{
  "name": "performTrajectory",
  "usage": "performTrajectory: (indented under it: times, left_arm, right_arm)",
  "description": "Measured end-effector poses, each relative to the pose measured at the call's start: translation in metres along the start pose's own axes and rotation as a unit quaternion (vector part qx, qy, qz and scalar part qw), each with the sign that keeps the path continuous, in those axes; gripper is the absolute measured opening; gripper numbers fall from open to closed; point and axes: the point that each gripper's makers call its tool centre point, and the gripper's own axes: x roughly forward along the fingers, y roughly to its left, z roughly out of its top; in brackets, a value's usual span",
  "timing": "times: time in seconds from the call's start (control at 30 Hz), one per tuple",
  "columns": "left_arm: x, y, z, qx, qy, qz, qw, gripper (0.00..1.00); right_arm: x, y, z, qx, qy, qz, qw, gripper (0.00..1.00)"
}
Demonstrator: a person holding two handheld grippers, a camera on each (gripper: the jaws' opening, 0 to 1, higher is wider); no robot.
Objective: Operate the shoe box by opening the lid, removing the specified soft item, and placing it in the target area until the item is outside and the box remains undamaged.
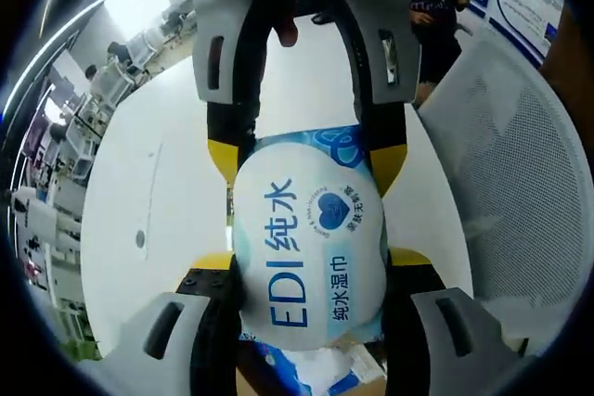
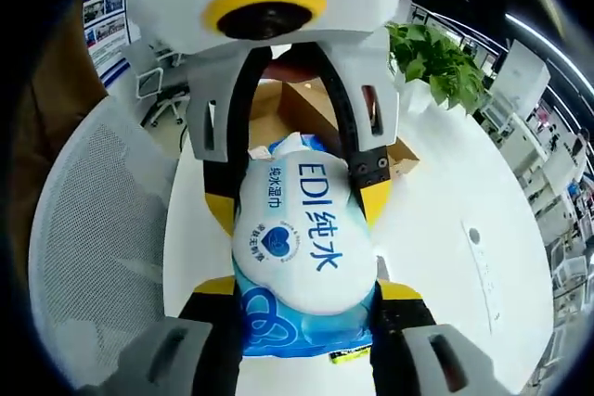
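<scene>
My soft white-and-blue wet-wipe pack [image 1: 311,261] is pinched between both tongs, left [image 1: 311,271] and right [image 2: 302,299], lifted above the open brown cardboard box [image 2: 306,104]; placing remains

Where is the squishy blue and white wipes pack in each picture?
Left gripper view: wipes pack sits low in the middle, squeezed by both tongs.
Right gripper view: wipes pack is in the middle, lower half.
Shared landmark: the white mesh chair.

Bright, even indoor light with ceiling strips glaring at the top; sharp centre, strong fisheye bending at edges
</scene>
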Motion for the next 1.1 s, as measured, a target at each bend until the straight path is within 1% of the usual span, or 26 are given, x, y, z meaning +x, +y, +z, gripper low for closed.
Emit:
performTrajectory:
  times: [0.1,0.23,0.6,0.87,1.1]
  left_arm:
    - [0.004,0.003,0.003,0.002,0.000,-0.002,1.0000,0.60]
    - [0.008,0.007,0.004,0.003,0.000,-0.004,1.0000,0.60]
    - [0.021,0.030,0.009,-0.004,-0.004,-0.001,1.0000,0.60]
    - [0.037,0.044,0.010,-0.005,-0.004,-0.002,1.0000,0.60]
    - [0.051,0.050,0.010,-0.010,-0.002,-0.006,0.9999,0.60]
  right_arm:
    - [0.000,-0.004,-0.005,0.002,0.002,0.000,1.0000,0.52]
    - [0.001,-0.009,-0.008,0.003,0.002,0.001,1.0000,0.52]
    - [0.002,-0.033,-0.019,-0.006,0.009,0.004,0.9999,0.51]
    - [0.009,-0.049,-0.032,-0.006,0.012,0.006,0.9999,0.51]
    - [0.017,-0.057,-0.043,-0.013,0.020,0.014,0.9996,0.51]
